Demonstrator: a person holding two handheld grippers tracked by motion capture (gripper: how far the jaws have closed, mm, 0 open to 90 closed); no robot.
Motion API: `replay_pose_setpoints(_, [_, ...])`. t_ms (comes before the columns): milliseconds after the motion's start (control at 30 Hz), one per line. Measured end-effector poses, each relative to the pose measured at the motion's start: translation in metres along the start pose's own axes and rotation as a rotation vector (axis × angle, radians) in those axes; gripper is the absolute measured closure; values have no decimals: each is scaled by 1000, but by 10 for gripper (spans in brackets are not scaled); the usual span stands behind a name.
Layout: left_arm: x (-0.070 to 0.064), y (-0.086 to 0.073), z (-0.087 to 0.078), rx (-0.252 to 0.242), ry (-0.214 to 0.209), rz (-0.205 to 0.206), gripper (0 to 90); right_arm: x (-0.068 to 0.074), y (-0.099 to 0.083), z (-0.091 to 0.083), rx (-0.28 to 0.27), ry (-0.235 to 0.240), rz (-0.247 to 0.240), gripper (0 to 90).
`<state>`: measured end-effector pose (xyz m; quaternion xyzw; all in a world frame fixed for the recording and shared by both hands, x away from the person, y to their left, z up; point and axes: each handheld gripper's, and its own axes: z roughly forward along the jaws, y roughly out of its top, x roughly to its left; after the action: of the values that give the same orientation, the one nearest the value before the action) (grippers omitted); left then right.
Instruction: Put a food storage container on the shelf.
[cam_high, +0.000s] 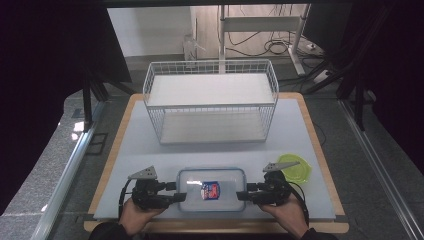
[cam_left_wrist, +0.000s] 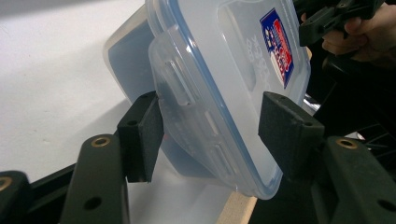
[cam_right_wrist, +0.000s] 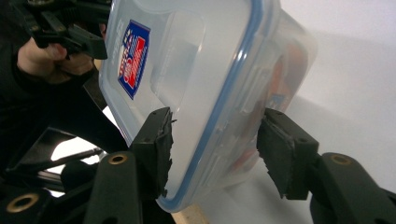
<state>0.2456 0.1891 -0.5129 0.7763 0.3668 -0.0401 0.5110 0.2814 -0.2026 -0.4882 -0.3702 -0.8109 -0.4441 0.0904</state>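
Gripping from opposite short ends, two hands are coming in from the near table edge, the left gripper (cam_high: 181, 192) and the right gripper (cam_high: 241, 192) pointing inward at each other. Between them a clear plastic container (cam_high: 211, 189) with a blue-sealed lid and a red-and-blue label is sitting on the pale mat near the front edge. In the left gripper view, the jaws are standing wide, straddling the container's latch end, one pad (cam_left_wrist: 142, 135) touching or nearly touching the wall, the other apart. The right gripper view is showing the same straddle, jaws spread around the lid rim. Just beyond the right gripper a green lid (cam_high: 296, 168) is lying flat. Farther back a white wire basket (cam_high: 211, 100) is standing.
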Motion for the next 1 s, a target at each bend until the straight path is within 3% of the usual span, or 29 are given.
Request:
replay_pose_setpoints(100, [-1,2,0,-24,26,4,436,-1,-2,-2,-33,8,47,513])
replay_pose_setpoints(300, [-2,5,0,-29,47,-3,450,1,-2,-2,-63,-13,42,526])
replay_pose_setpoints(433, [-3,7,-1,-35,66,7,488,5,-1,-5,-87,-49,-3,542])
replay_pose_setpoints(533, [-3,8,0,-39,63,-2,489,2,0,-4,-95,-41,9,543])
replay_pose_setpoints(800, [-4,12,2,-37,93,9,490,5,4,-6,-119,-64,-26,543])
replay_pose_setpoints(1000, [-5,24,-2,-53,102,31,491,5,13,-11,-141,-62,-41,545])
